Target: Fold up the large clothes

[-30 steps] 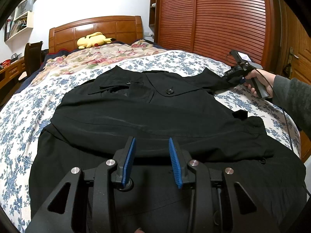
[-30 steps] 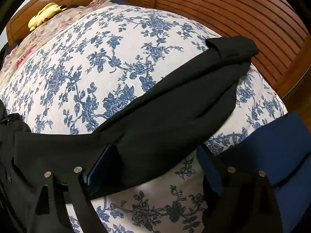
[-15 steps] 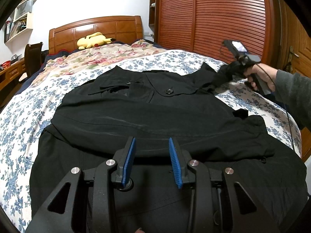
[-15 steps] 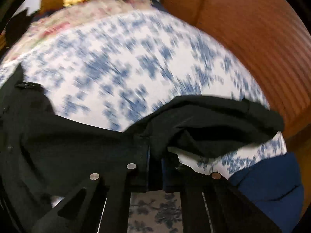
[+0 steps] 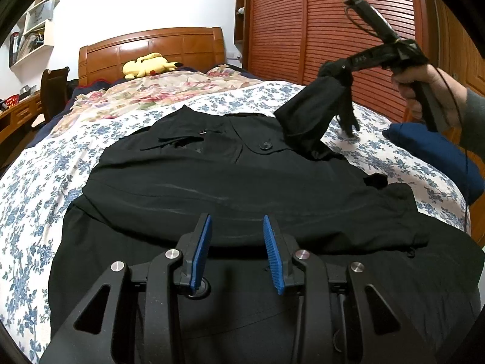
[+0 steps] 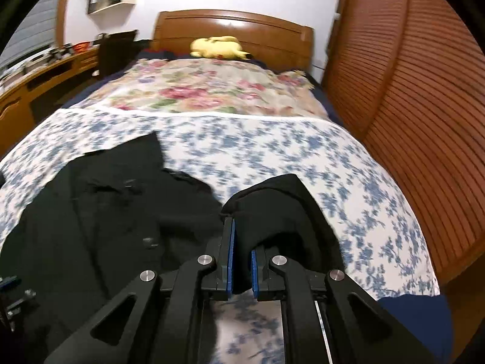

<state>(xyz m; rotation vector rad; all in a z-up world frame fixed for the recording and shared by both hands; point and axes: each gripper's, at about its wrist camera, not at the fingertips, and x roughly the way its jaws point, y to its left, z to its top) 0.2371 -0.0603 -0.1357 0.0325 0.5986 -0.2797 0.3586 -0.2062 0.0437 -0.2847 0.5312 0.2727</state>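
Bedroom: bed (image 5: pixel 36 182) under a blue-floral sheet, wooden headboard far, slatted wardrobe doors right. Black coat (image 5: pixel 230 182) lies spread across the bed, collar far. A second ago its right sleeve (image 5: pixel 315 115) lay flat out on the sheet; now the right hand-held gripper (image 6: pixel 241 261), clenched on the cuff end, has it lifted clear and swinging in over the coat body. Sleeve fold-in is likely under way. Left hand-held gripper (image 5: pixel 238 251) hovers at the near hem, fingers apart, grasping nothing.

A yellow plush toy (image 5: pixel 148 65) is lying against the wooden headboard (image 5: pixel 151 45); a navy pillow (image 5: pixel 436 154) is resting near the wardrobe (image 5: pixel 333 30).
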